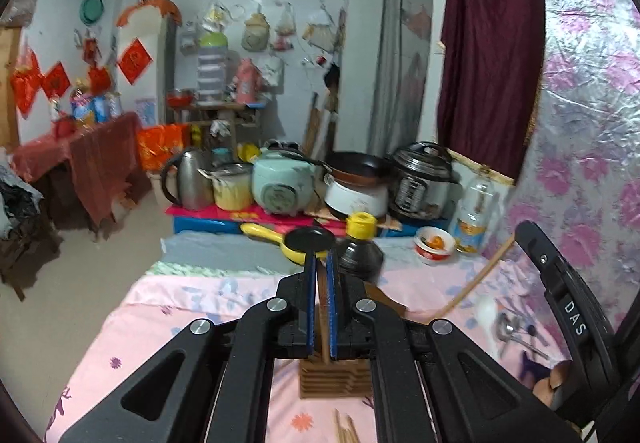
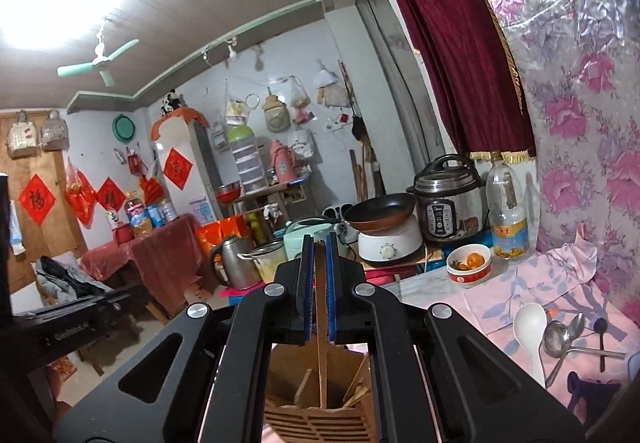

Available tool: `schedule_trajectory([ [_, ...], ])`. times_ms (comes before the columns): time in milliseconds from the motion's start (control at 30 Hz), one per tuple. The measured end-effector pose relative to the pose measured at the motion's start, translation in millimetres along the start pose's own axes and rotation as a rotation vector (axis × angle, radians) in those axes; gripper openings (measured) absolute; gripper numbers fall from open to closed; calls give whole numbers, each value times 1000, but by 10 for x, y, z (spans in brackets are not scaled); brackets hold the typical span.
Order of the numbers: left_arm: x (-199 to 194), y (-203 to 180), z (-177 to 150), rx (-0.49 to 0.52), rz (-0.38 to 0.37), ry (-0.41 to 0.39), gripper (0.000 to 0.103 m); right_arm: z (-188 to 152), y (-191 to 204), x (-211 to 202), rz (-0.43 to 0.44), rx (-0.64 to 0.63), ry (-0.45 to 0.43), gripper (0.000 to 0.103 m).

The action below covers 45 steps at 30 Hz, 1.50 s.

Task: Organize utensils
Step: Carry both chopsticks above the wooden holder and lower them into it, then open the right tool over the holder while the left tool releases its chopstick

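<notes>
Looking along the left gripper (image 1: 320, 271), we find its blue pads clamped on a thin brown utensil whose black round head (image 1: 310, 237) shows just past the fingertips at 12 o'clock. Its handle runs down between the pads toward a brown wooden holder (image 1: 334, 379) at 6 o'clock, which stands on the pink floral sheet (image 1: 192, 319). A dark bottle with a yellow cap (image 1: 360, 243) stands just beyond the fingertips at 1 o'clock. A yellow pan (image 1: 272, 237) lies at 11 o'clock.

In the right wrist view, the right gripper (image 2: 319, 247) has its pads pressed together on a thin wooden stick (image 2: 321, 363). The stick's lower end reaches into the open wooden holder (image 2: 316, 395) at 6 o'clock, where further sticks lean at angles.

At 3 o'clock from the right gripper, loose utensils lie on the sheet: a white spoon (image 2: 530, 327), a metal ladle (image 2: 556, 339), a metal spoon (image 2: 576, 325) and a black spoon (image 2: 600, 327). A red-and-white bowl (image 2: 468, 265) holding orange fruit sits at 2 o'clock, beside a clear bottle (image 2: 506, 215).
</notes>
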<state>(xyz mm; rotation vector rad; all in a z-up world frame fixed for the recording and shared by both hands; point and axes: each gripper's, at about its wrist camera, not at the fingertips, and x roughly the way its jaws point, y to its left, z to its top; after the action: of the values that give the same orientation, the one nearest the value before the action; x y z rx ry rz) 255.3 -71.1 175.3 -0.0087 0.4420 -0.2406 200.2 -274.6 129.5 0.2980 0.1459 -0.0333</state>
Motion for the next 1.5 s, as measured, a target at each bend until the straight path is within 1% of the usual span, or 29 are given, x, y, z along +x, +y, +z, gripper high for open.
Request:
schedule_trajectory([
  [33, 16, -2, -10, 3, 6, -12, 6, -51, -13, 39, -1, 0, 0, 7],
  [200, 54, 50, 17, -42, -42, -46, 6, -174, -55, 242, 2, 3, 45, 7],
  [300, 127, 42, 36, -44, -62, -53, 6, -215, -73, 312, 8, 10, 71, 7],
  [433, 325, 63, -47, -56, -59, -26, 5, -277, -47, 373, -1, -2, 91, 7],
  [500, 445, 114, -129, -72, -49, -1, 6, -299, -38, 405, -4, -8, 98, 7],
  [533, 512, 154, -145, -90, -56, 20, 6, -312, -29, 414, -5, -10, 100, 7],
  [567, 550, 196, -141, -105, -71, 36, 5, -326, -22, 429, -6, -14, 103, 7],
  [633, 545, 305, -113, -155, -128, 45, 5, -335, -15, 436, -9, -17, 103, 7],
  [700, 491, 360, -48, -173, -156, 29, 5, -340, -15, 441, -8, -15, 103, 7],
  [767, 423, 342, 53, -161, -167, -1, 5, -340, -14, 438, -10, -17, 102, 7],
  [867, 374, 276, 160, -142, -120, -55, 5, -356, -22, 459, -15, -17, 103, 7],
  [967, 407, 226, 169, -133, -75, -94, 5, -374, -51, 483, -16, -8, 112, 7],
  [1067, 570, 215, 60, -133, -50, -65, 5, -387, -82, 508, -15, 0, 124, 7],
  [1133, 718, 225, -55, -132, -20, -22, 6, -407, -90, 540, -14, -5, 138, 7],
  [1167, 788, 251, -109, -138, -21, 8, 6, -416, -82, 558, -6, -9, 151, 10],
  [1200, 840, 279, -149, -146, -26, 30, 9, -425, -79, 566, 3, -11, 162, 12],
  [1233, 883, 315, -200, -158, -31, 53, 27, -434, -78, 568, 8, -9, 168, 13],
  [1267, 931, 352, -228, -174, -30, 76, 60, -434, -77, 573, 8, -10, 172, 19],
  [1300, 938, 396, -238, -178, -29, 81, 73, -433, -72, 572, 3, -13, 175, 24],
  [1333, 926, 432, -243, -186, -28, 75, 82, -429, -69, 557, -10, -19, 169, 37],
  [1367, 891, 465, -249, -198, -29, 60, 84, -422, -55, 531, -22, -23, 157, 47],
  [1433, 842, 484, -238, -189, -28, 53, 89, -402, -59, 479, -49, -34, 129, 57],
  [1500, 810, 489, -231, -178, -6, 54, 91, -374, -76, 448, -53, -32, 117, 62],
])
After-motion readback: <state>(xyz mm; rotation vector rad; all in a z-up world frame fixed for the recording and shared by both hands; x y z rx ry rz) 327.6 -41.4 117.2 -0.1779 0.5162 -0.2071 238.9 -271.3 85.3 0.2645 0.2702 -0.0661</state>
